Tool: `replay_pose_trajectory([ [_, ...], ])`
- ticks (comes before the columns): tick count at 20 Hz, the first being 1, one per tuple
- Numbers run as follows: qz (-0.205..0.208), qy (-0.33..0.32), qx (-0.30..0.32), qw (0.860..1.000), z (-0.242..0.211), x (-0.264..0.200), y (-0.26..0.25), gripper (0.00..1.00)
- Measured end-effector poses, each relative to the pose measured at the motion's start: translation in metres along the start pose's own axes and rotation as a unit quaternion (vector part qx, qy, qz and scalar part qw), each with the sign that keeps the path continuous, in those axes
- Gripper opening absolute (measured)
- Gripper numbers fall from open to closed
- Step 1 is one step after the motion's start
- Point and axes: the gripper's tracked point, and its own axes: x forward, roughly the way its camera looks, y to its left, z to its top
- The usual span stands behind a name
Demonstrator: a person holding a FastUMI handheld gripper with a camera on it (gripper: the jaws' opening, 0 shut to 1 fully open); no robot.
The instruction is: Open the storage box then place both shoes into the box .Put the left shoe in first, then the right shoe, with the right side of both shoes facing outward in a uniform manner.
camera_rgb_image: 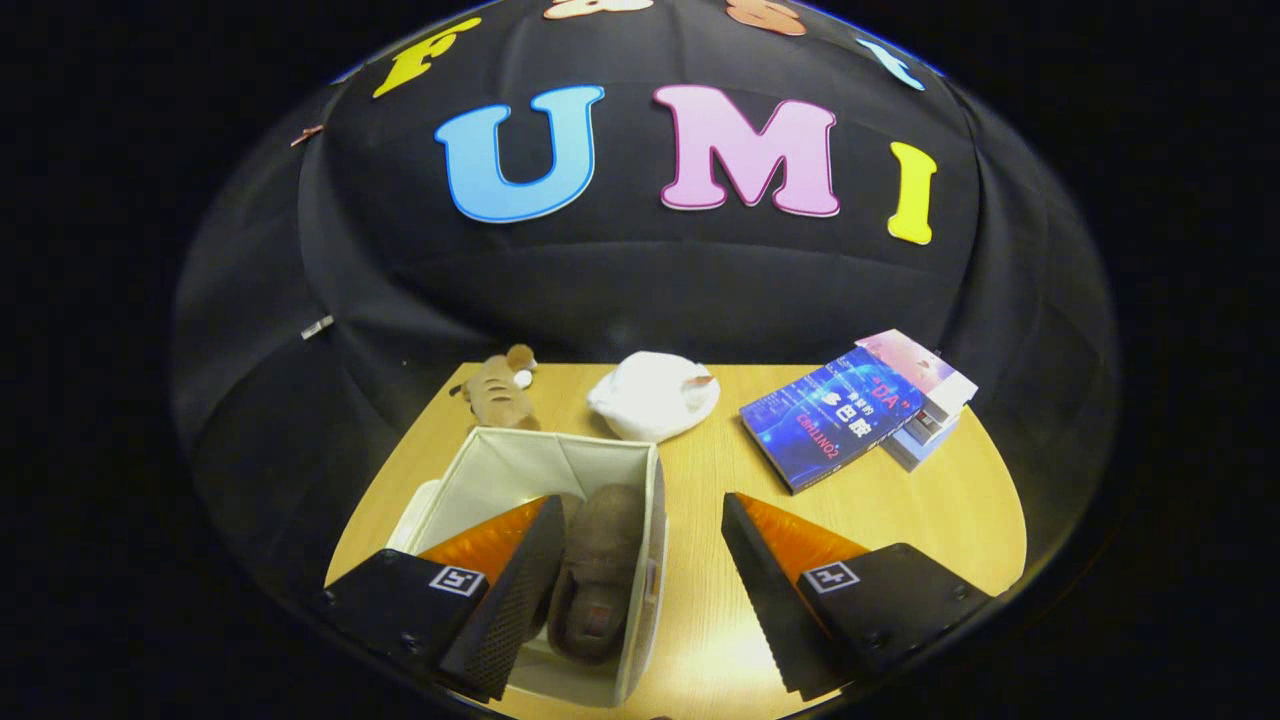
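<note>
A cream fabric storage box (520,465) stands open on the wooden table, under and just ahead of the left finger. A brown shoe (598,565) lies inside it against the right wall, toe pointing away from me. My gripper (640,545) hovers above the box's right side, open wide, with nothing between its fingers. The left finger (520,585) hangs over the box interior beside the shoe; the right finger (765,590) is over bare table to the right of the box. The left finger hides part of the box's inside.
Beyond the box lie a brown plush toy (497,390) and a white cloth lump (653,395). Two stacked books (850,410) sit at the far right of the table (940,510). Black cloth wall stands behind.
</note>
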Motion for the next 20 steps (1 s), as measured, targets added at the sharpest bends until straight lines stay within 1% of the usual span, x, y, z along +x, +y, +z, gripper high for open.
replay_pose_trajectory([
  [2, 0.003, -0.025, 0.003, 1.0, 0.013, -0.014, -0.016, 0.99],
  [6, -0.007, -0.071, -0.002, 0.997, 0.039, -0.045, -0.064, 0.99],
  [14, -0.048, -0.145, -0.011, 0.988, 0.073, -0.11, -0.179, 0.99],
  [17, -0.074, -0.171, -0.019, 0.982, 0.078, -0.133, -0.22, 0.99],
  [20, -0.096, -0.18, -0.023, 0.979, 0.077, -0.149, -0.249, 0.98],
])
